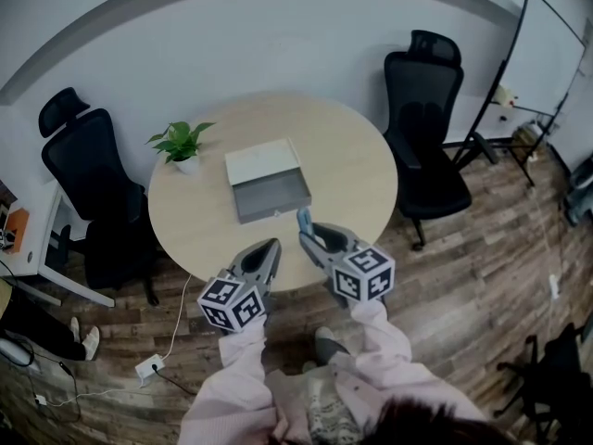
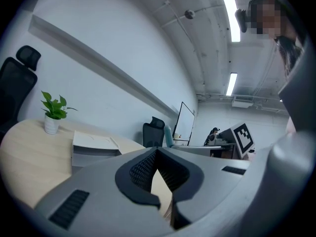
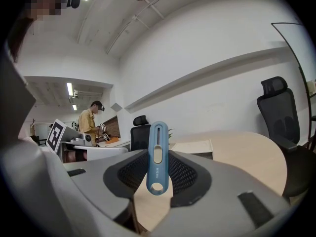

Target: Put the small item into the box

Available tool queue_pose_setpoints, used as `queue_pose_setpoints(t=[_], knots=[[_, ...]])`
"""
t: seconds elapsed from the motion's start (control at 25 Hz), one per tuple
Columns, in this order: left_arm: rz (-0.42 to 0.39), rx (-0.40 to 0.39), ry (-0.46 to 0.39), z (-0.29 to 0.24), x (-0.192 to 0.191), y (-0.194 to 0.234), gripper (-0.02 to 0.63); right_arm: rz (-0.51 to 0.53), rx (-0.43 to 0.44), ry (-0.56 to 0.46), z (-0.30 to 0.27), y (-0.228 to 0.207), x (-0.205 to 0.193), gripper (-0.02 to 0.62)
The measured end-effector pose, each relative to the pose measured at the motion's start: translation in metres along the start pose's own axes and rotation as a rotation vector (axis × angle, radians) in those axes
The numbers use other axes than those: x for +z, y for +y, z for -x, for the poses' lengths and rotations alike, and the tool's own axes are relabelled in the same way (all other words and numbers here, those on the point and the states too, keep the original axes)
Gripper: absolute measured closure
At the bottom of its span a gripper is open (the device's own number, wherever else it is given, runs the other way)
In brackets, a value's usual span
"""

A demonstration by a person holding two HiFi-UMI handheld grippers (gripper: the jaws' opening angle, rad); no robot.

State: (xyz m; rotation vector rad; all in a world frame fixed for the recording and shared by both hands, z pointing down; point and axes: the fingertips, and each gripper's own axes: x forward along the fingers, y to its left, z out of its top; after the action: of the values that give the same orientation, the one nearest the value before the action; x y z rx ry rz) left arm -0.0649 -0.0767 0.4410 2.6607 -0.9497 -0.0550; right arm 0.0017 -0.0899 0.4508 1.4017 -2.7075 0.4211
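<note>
An open grey box (image 1: 274,213) with its white lid (image 1: 262,162) folded back lies in the middle of the round wooden table (image 1: 352,170). My right gripper (image 1: 308,233) hovers over the table's front edge, just right of the box's near corner. It is shut on a slim blue tool (image 1: 303,219), which stands upright between the jaws in the right gripper view (image 3: 157,157). My left gripper (image 1: 269,250) is beside it at the table's front edge, with its jaws closed together and nothing between them (image 2: 157,154). The box (image 2: 94,149) lies ahead of it.
A small potted plant (image 1: 182,144) stands at the table's left rim. Black office chairs stand at the left (image 1: 88,184) and at the right (image 1: 426,128). A whiteboard (image 1: 547,54) leans at the far right. A person (image 3: 90,125) stands in the background.
</note>
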Motion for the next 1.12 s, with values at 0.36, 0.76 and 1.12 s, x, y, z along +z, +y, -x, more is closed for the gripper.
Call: queue_pose_setpoints(t=[0.36, 0.76, 1.12], knots=[[0.004, 0.016, 0.006, -0.015, -0.001, 0.011, 0.595, -0.011, 0.01, 0.007, -0.013, -0.017, 0.001, 0.466], [0.018, 0.05, -0.008, -0.041, 0.014, 0.041, 0.595, -0.001, 0.06, 0.033, -0.05, -0.037, 0.015, 0.466], [0.042, 0.076, 0.004, -0.064, 0.016, 0.065, 0.595, -0.012, 0.081, 0.068, -0.076, -0.059, 0.016, 0.466]])
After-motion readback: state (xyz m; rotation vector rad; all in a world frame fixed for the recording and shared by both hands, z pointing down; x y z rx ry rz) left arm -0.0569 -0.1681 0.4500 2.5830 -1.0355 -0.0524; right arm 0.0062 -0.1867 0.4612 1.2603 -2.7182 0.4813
